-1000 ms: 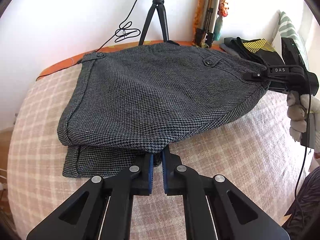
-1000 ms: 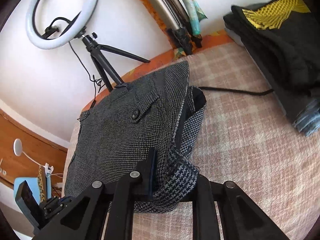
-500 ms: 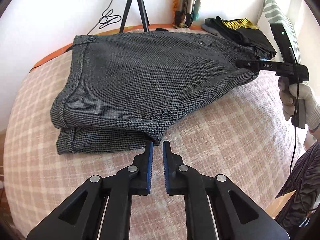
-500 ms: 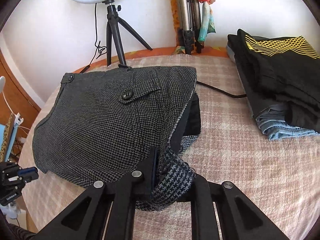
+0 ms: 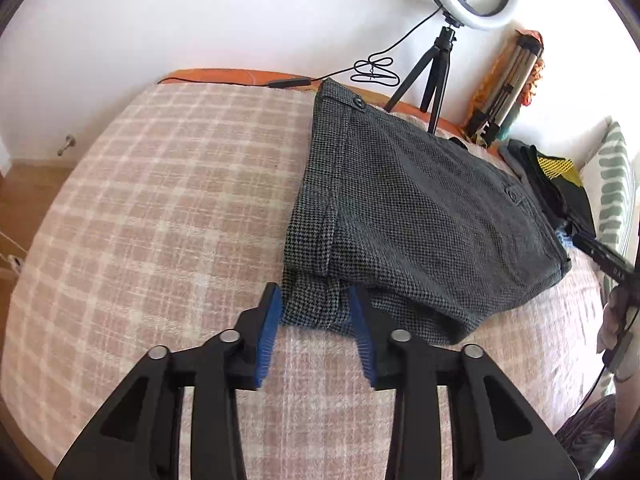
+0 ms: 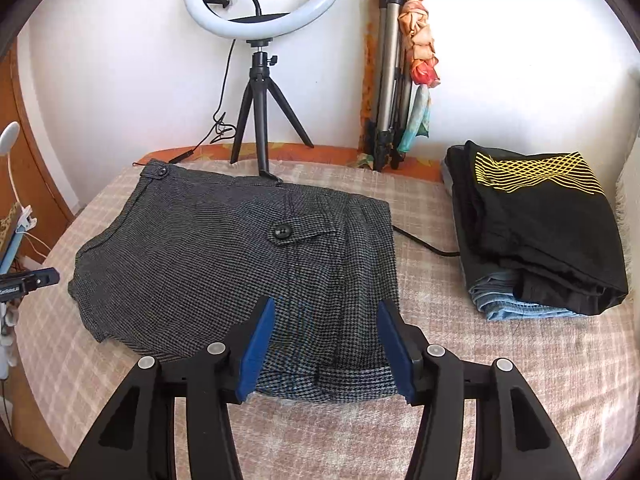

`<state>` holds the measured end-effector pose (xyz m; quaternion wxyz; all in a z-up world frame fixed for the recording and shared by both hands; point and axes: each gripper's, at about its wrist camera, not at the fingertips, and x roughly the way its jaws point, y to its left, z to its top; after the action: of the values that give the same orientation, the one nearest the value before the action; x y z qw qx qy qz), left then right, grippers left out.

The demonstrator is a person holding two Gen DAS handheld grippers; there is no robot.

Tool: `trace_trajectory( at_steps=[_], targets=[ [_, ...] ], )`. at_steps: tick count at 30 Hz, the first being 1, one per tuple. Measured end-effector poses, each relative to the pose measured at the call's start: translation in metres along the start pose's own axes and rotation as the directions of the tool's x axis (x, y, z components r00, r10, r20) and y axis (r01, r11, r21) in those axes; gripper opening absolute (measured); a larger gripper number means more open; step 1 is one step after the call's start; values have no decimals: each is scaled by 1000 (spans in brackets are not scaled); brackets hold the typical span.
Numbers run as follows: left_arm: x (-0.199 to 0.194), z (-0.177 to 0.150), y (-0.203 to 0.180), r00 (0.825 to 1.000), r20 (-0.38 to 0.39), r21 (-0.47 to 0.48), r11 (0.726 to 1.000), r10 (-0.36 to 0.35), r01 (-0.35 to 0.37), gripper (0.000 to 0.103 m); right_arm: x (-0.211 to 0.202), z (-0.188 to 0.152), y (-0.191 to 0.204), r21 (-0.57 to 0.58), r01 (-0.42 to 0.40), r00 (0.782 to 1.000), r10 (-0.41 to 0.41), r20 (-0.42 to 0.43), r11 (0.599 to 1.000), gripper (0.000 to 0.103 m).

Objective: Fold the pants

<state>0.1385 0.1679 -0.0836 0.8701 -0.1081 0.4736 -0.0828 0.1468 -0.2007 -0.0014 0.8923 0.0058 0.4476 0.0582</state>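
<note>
Pants (image 6: 224, 264), folded, are lying flat on the blanket (image 5: 160, 208) while I am opening left gripper (image 5: 316, 320) and right gripper (image 6: 324, 340), both releasing the cloth edges so the fold stays.

The bed (image 5: 160, 208) lies bare and passable across its whole stretch left of the folded pants (image 6: 224, 256), and along its near edge. Behind the pants, the ring light tripod (image 6: 260, 120) stands at the wall with one leg touching the cloth, a folded tripod (image 6: 388, 80) beside it. Right of the pants, past a narrow strip crossed by a black cable (image 6: 424, 246), a stack of folded clothes (image 6: 540, 232) blocks the way.
</note>
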Motion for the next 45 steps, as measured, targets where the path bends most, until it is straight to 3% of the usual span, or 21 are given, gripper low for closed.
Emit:
trace_trajectory(
  at_steps=[1, 5, 8, 12, 17, 20, 23, 24, 25, 31, 35, 37, 42, 44, 45],
  targets=[
    [6, 4, 1, 1000, 3, -20, 1000, 2, -2, 61, 0, -1, 3, -3, -11, 1000, 11, 0, 1000, 56],
    [23, 15, 5, 1000, 10, -86, 996, -26, 27, 61, 12, -5, 6, 9, -3, 999, 3, -34, 1000, 60],
    [30, 16, 0, 999, -1, -66, 997, -32, 32, 49, 24, -9, -14, 99, 43, 997, -36, -75, 994, 71],
    [33, 17, -8, 1000, 2, -33, 999, -2, 2, 15, 40, -16, -47, 257, 51, 990, -14, -144, 965, 74],
    [29, 19, -13, 999, 17, -9, 999, 40, -40, 9, 68, -28, -63, 405, -14, 966, 117, -231, 914, 75],
    [21, 21, -20, 998, 35, 13, 998, 55, -55, 9, 76, -28, -63, 431, -34, 969, 136, -208, 902, 76],
    [10, 24, -25, 997, 45, 31, 997, 66, -68, 8, 78, -22, -59, 425, -56, 971, 148, -188, 904, 46],
    [6, 25, -27, 996, 48, 35, 997, 72, -74, 8, 78, -20, -57, 411, -68, 972, 153, -178, 909, 29],
    [2, 25, -28, 996, 48, 39, 997, 70, -72, 8, 78, -18, -54, 396, -80, 971, 160, -175, 915, 19],
    [-20, 12, -33, 995, 50, 38, 995, 92, -94, 8, 62, -4, -51, 316, -63, 987, 107, -123, 947, 10],
    [6, -13, -34, 986, -9, 86, 983, 164, -163, 8, 65, -8, -60, 326, -59, 983, 112, -145, 944, 10],
    [19, -18, -28, 981, -22, 71, 979, 192, -190, 14, 71, -13, -58, 312, -58, 979, 116, -170, 948, 13],
    [6, -11, -26, 976, 39, 78, 973, 214, -217, 27, 62, -12, -57, 262, -65, 976, 116, -186, 963, 44],
    [-6, -2, -26, 970, 81, 89, 967, 230, -237, 29, 55, -11, -61, 264, -91, 978, 137, -159, 960, 44],
    [-12, 5, -24, 970, 97, 79, 970, 224, -232, 35, 53, -9, -63, 264, -101, 978, 144, -148, 959, 48]
  ],
)
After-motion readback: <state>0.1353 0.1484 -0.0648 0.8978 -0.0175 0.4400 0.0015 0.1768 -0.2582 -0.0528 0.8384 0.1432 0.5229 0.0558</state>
